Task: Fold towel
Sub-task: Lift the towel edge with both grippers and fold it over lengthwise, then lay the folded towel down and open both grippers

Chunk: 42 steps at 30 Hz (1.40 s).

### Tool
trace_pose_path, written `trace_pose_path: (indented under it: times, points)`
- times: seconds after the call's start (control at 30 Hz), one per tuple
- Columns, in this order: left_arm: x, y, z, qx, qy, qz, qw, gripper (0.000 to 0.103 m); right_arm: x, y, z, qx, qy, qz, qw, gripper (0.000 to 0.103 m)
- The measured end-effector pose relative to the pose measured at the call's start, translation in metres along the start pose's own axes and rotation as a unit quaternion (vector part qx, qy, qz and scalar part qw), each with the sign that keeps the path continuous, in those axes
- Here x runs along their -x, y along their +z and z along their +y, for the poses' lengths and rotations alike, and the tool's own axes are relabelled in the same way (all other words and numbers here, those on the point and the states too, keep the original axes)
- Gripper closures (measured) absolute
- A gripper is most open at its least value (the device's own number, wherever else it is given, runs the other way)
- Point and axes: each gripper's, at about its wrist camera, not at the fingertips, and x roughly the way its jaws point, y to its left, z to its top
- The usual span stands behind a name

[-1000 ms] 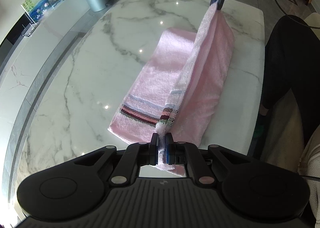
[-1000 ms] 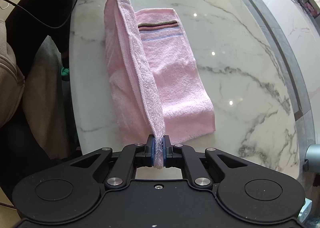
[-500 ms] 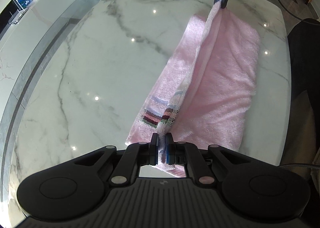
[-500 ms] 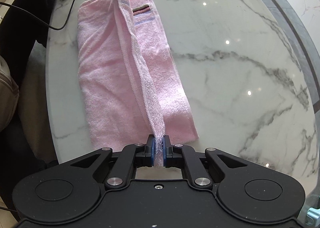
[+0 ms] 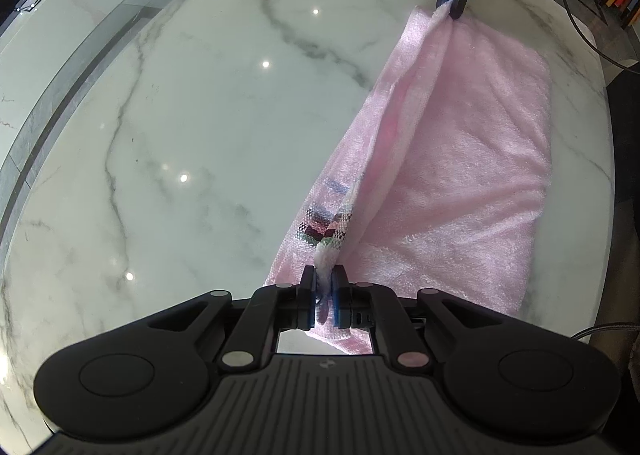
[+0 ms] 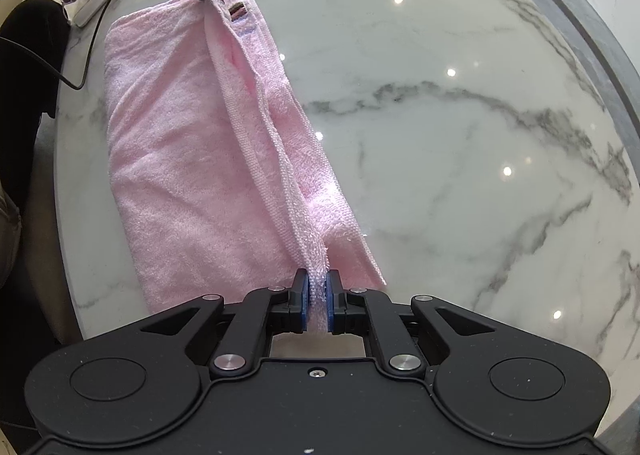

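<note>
- Lying on the marble table [image 5: 168, 127]: pink towel [image 5: 472, 159], partly folded lengthwise (striped end nearest the left tool).
- Left gripper [image 5: 324, 287] is pinching the striped corner.
- Right gripper [image 6: 318, 295] is clamping the opposite corner; the edge between them is hanging taut.

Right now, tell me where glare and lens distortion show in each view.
Left wrist view: small bright light spots dot the glossy table; the fisheye bows its edge; the towel is matte, its striped end slightly soft. Right wrist view: similar spots on the marble, the table rim curves strongly, and the towel weave is sharp near the right gripper.
</note>
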Motion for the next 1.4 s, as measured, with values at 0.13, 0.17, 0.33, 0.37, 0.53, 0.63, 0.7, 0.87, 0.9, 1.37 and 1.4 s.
trace_pose_path:
  times: [0.13, 0.17, 0.33, 0.37, 0.53, 0.63, 0.7, 0.87, 0.9, 1.37, 1.4]
  points:
    - [-0.003, -0.003, 0.000, 0.005, 0.010, -0.002, 0.9999, 0.091, 0.001, -0.002, -0.002, 0.000, -0.010, 0.001, 1.000, 0.091]
    - [-0.002, -0.004, -0.001, 0.007, 0.014, -0.004, 0.9999, 0.090, 0.001, -0.002, -0.002, 0.001, -0.013, 0.002, 1.000, 0.088]
    - [0.013, -0.008, 0.005, 0.031, 0.048, -0.019, 0.9982, 0.082, 0.012, -0.005, -0.002, -0.005, -0.051, 0.003, 0.999, 0.079]
    - [0.017, -0.010, 0.007, 0.036, 0.056, -0.022, 0.9975, 0.082, 0.017, -0.007, -0.002, -0.007, -0.061, 0.002, 0.998, 0.079]
    - [0.038, -0.019, 0.004, 0.050, 0.087, -0.034, 0.9944, 0.082, 0.042, -0.016, 0.012, -0.005, -0.087, -0.019, 0.996, 0.079]
    - [0.050, -0.023, -0.009, 0.051, 0.091, -0.045, 0.9935, 0.082, 0.051, -0.019, 0.029, 0.000, -0.097, -0.033, 0.995, 0.082]
    - [0.057, -0.024, -0.021, 0.052, 0.090, -0.060, 0.9928, 0.082, 0.052, -0.021, 0.044, 0.001, -0.096, -0.044, 0.994, 0.086]
    - [0.051, -0.025, -0.044, 0.057, 0.081, -0.089, 0.9911, 0.082, 0.033, -0.018, 0.067, -0.023, -0.104, -0.067, 0.992, 0.096]
    - [0.047, -0.026, -0.047, 0.061, 0.083, -0.090, 0.9906, 0.082, 0.029, -0.018, 0.067, -0.032, -0.103, -0.069, 0.992, 0.098]
    - [0.003, -0.036, -0.026, 0.132, 0.094, -0.088, 0.9828, 0.082, -0.009, -0.030, 0.022, -0.144, -0.117, -0.092, 0.978, 0.099]
    - [0.001, -0.037, -0.025, 0.132, 0.093, -0.088, 0.9829, 0.082, -0.010, -0.031, 0.021, -0.143, -0.116, -0.093, 0.978, 0.099]
